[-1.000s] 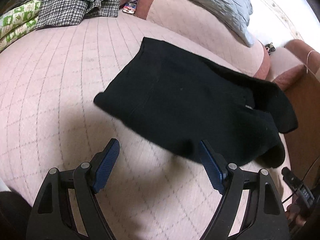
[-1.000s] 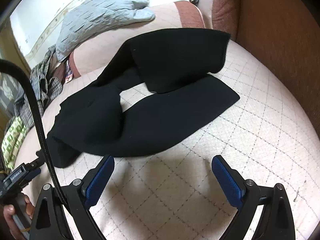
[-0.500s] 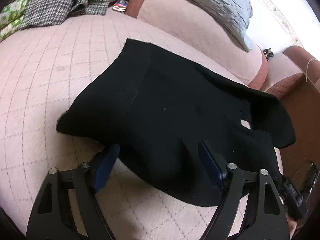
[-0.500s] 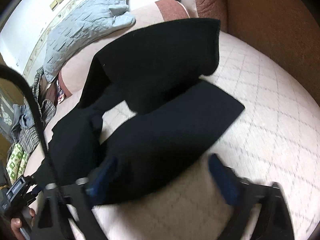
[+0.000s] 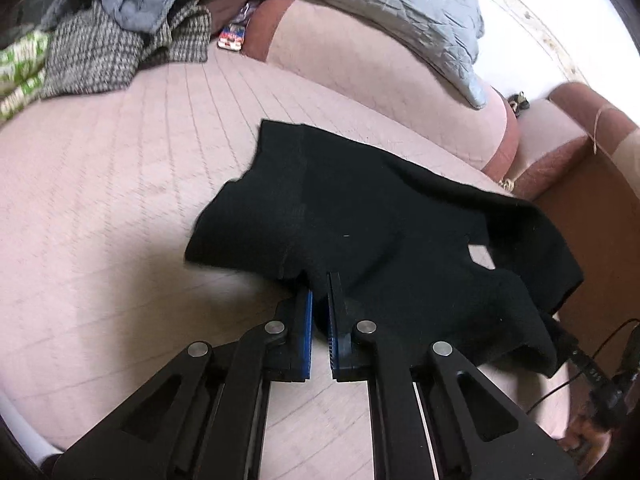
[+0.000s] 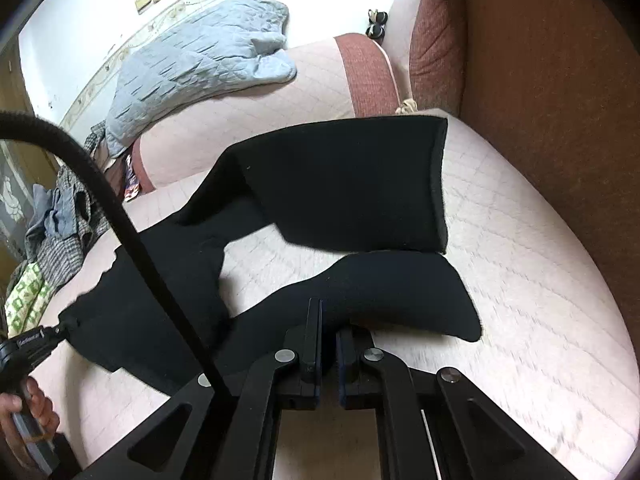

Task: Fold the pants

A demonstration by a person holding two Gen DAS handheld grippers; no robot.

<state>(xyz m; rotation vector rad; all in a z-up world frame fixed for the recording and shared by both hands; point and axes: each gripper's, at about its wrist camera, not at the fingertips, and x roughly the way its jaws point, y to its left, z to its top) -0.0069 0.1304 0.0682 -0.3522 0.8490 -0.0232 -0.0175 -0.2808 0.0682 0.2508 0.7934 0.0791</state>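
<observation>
Black pants (image 5: pixel 384 232) lie spread across a pink quilted sofa seat (image 5: pixel 120 184), their long axis running sideways along the cushion: the waist end sits toward the clothes pile, the two legs reach toward the brown armrest (image 6: pixel 552 128). In the right wrist view the far leg (image 6: pixel 352 184) lies flat with its square hem facing the armrest, while the near leg (image 6: pixel 384 296) bunches up and curls off the seat.

The left claw (image 5: pixel 319 308) is clenched on the near edge of the pants close to the waist, cloth pinched between its blue pads. The right claw (image 6: pixel 328 344) is clenched on the near leg, the fabric rising between its jaws.

Behind the pants, a grey-blue quilted blanket (image 5: pixel 384 8) drapes over the sofa back (image 5: pixel 360 72). A heap of clothes, among them a checked garment (image 5: pixel 100 52) and a green-and-white patterned cloth (image 5: pixel 20 64), crowds the far end of the seat. A black cable (image 6: pixel 120 216) crosses the right wrist view in front of the waist end, partly hiding it.
</observation>
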